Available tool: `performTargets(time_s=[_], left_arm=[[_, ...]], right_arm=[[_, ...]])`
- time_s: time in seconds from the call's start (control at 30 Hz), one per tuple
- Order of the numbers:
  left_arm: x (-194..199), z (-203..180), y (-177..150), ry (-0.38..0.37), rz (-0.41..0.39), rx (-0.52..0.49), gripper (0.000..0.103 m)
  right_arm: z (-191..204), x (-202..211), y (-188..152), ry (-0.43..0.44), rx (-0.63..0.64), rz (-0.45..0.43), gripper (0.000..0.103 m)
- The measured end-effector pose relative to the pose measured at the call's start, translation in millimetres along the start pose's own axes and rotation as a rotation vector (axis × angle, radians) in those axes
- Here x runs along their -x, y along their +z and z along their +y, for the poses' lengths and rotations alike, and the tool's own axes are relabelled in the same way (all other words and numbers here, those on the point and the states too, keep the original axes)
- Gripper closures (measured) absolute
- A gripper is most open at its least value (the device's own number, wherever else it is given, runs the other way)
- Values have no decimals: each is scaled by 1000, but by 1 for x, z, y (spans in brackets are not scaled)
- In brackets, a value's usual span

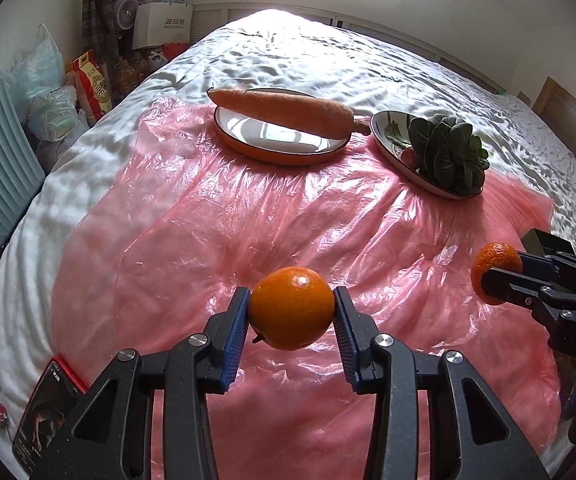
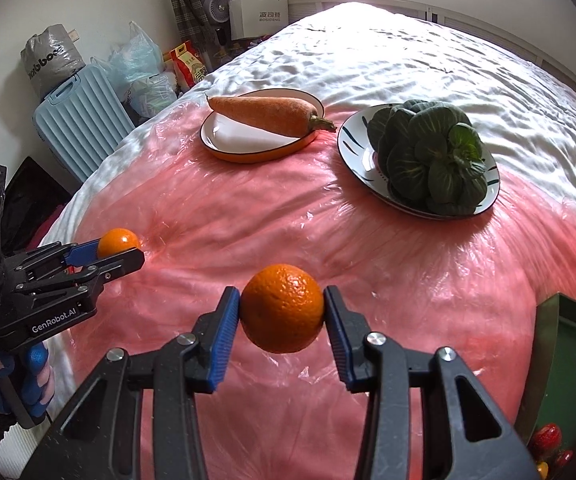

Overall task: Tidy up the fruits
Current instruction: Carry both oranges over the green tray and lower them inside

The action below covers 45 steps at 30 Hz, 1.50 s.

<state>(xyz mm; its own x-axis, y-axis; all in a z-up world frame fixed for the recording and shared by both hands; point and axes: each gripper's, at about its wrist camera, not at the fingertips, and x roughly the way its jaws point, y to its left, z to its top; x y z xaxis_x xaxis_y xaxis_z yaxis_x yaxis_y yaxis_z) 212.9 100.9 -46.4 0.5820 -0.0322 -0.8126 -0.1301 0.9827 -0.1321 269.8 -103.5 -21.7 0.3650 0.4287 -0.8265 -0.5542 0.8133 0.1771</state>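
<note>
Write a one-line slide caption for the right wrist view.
Right gripper holds an orange above pink plastic sheet; carrot and greens wait on plates.

white box (image 2: 258, 18): BOSIDENG | left gripper (image 2: 122, 254): GenRobot.AI

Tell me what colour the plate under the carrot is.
The plate is white inside, orange outside, with a dark rim, clearest in the right wrist view.
</note>
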Motion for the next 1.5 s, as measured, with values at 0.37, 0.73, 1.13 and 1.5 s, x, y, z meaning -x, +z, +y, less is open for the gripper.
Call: performTargets(time_s=[0.37,0.73,1.13,1.5], left_arm=[[33,-76,-32,-132,43,-126,67],[60,-195,-84,-309,127,-309,67],[72,-316,-99,-469,134,-453,67],[34,-362,-102,-439,135,-478,67]], right_arm=[[-12,65,-71,0,-53,43,25],[-68,142,-161,-98,-205,115,25],[-163,208,-217,-290,-362,87,25],[-213,200,-232,-324,-378,86,25]])
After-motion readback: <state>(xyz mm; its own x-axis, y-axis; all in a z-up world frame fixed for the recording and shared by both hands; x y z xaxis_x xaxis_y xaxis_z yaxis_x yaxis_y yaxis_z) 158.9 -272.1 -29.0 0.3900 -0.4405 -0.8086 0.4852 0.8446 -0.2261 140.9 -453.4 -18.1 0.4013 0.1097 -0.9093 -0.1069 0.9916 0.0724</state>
